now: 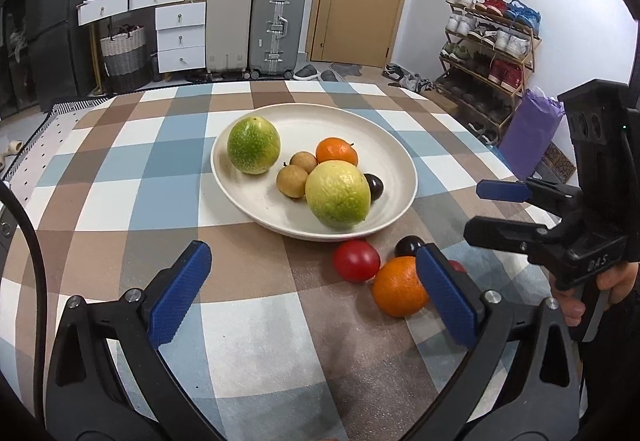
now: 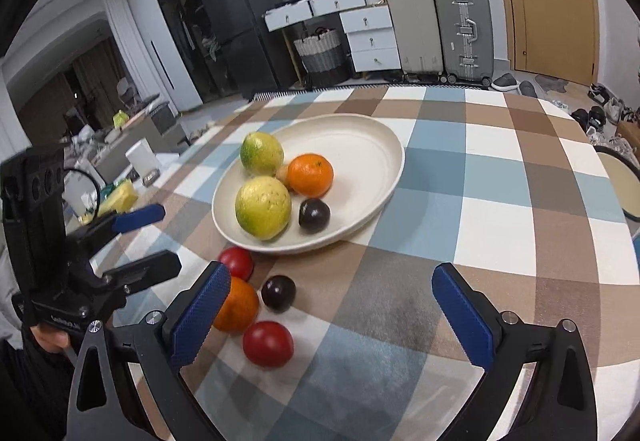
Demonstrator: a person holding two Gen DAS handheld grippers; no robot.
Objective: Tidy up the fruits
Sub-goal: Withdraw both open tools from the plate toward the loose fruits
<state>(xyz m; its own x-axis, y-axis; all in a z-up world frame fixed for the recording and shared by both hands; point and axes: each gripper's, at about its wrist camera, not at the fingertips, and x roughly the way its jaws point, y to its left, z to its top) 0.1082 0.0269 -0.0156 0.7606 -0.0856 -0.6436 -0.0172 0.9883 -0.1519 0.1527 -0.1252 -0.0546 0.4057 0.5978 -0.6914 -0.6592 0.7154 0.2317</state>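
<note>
Table: flat top under a checked cloth of blue, brown, white and grey squares (image 1: 248,337); carries every item listed below.
Plate: wide, shallow, cream-coloured round plate (image 1: 352,125), near the middle of the table; holds six fruits.
Plate, far left: large round green fruit with pale speckles (image 1: 253,145), standing apart from the rest.
Plate, near rim: large yellow-green fruit with dimpled skin (image 1: 338,194), the closest to the grippers.
Plate, centre: small orange mandarin (image 1: 336,151) just behind the yellow-green fruit; two small tan-brown round fruits (image 1: 292,181) side by side at its left.
Plate, right: small dark purple round fruit (image 1: 375,187), tucked against the yellow-green fruit.
Off the plate: four fruits in a cluster on the cloth just in front of the plate's near rim.
Cluster, item one: glossy red tomato-like fruit (image 1: 356,261), nearest the rim.
Cluster, item two: second dark purple round fruit (image 1: 408,246), beside it.
Cluster, item three: large orange (image 1: 400,291), partly behind a blue finger pad in both views.
Cluster, item four: second red tomato-like fruit (image 2: 268,344), nearest the right wrist camera.
Left gripper: black frame, blue textured pads (image 1: 314,301); jaws spread wide, nothing between them; right pad beside the orange.
Right gripper: same build (image 2: 330,317); jaws spread wide, empty; left pad in front of the orange.
</note>
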